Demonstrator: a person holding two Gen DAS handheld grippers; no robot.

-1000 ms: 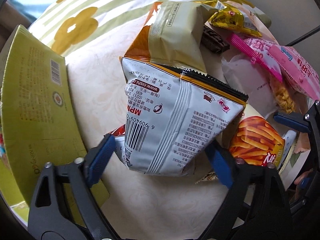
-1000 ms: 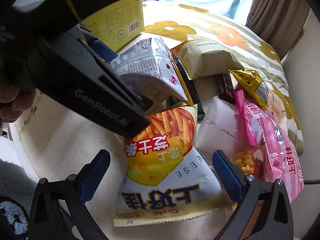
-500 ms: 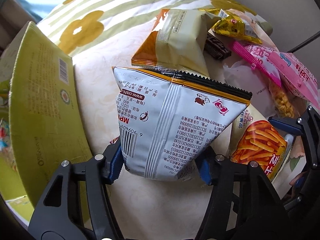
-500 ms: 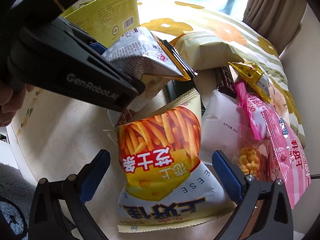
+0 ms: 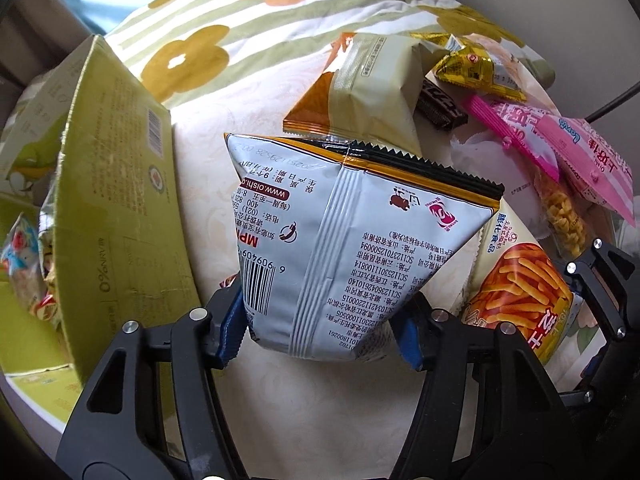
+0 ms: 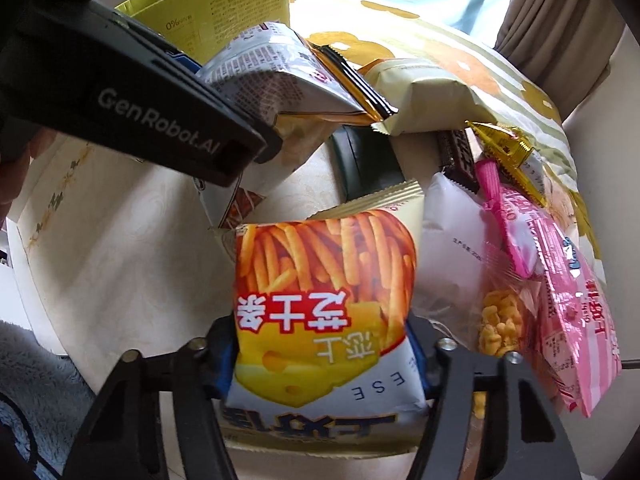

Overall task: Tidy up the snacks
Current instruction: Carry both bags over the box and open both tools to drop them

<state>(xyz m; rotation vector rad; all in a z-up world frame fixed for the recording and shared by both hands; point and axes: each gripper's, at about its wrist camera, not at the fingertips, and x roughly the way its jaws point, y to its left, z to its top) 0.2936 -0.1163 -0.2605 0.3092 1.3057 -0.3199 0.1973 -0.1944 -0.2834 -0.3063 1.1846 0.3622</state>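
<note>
Snacks lie heaped on a cream tabletop (image 5: 320, 408), and two of them sit in the claws. Nearest in the left wrist view, the left gripper (image 5: 320, 334) has its two blue pads pinched on the lower end of one silver bag (image 5: 348, 248), printed back facing the camera. Beside it to the left stands one yellow-green box (image 5: 116, 216), open, with small wrappers inside. Nearest in the right wrist view, the right gripper (image 6: 324, 364) is closing its jaws, pads pressed on both sides of one cheese-stick bag (image 6: 324, 308). To its right lie one white bag (image 6: 452, 252) and two pink packs (image 6: 576, 328). Farther off are one beige bag (image 5: 372, 88), one dark bar (image 5: 440, 104) and one gold wrapper (image 5: 476, 68). Behind everything lies one flowered cushion (image 5: 256, 12).
</note>
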